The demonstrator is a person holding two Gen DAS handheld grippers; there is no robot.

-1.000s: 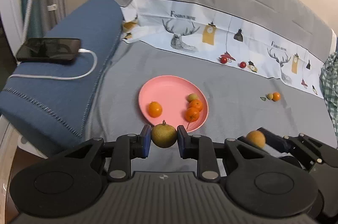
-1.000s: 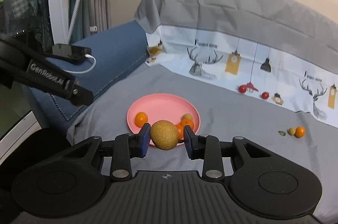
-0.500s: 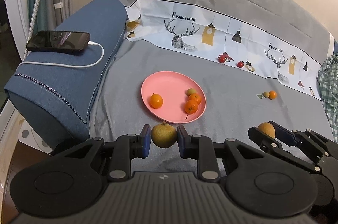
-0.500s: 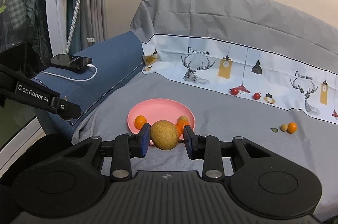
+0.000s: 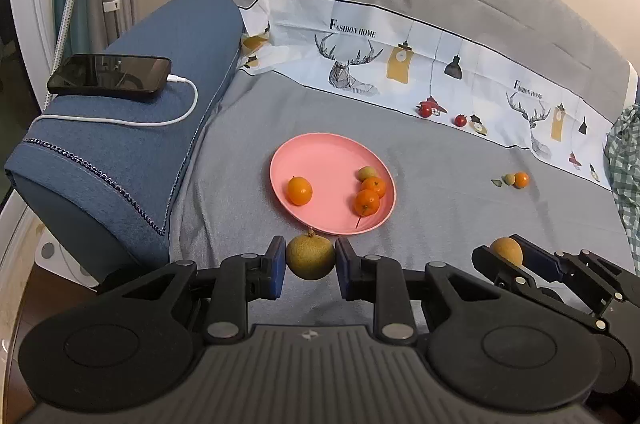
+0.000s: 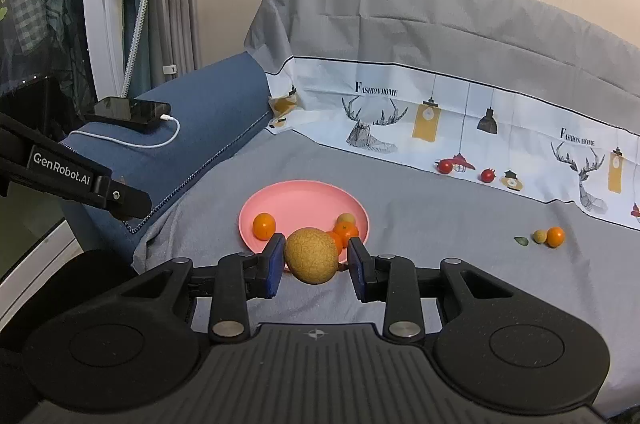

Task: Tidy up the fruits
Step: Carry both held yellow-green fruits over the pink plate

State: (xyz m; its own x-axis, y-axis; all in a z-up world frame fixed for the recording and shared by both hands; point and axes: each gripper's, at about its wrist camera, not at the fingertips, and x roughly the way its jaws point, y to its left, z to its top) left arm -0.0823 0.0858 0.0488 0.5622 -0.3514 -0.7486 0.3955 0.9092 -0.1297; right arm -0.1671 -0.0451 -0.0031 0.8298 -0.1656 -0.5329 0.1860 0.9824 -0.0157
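Left wrist view | phone (image 5: 110, 78) charging on blue armrest (image 5: 132, 128) | pink plate (image 5: 332, 192) with 3 oranges and 1 pale fruit | left gripper (image 5: 311, 260) clenched on greenish pear (image 5: 311, 258) just short of plate | right gripper (image 5: 508, 256) grasping russet pear (image 5: 507, 251), its left pad touching, gap at right pad

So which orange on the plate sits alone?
The orange on the pink plate's left side; the other two touch each other at the right rim, beside a small greenish fruit.
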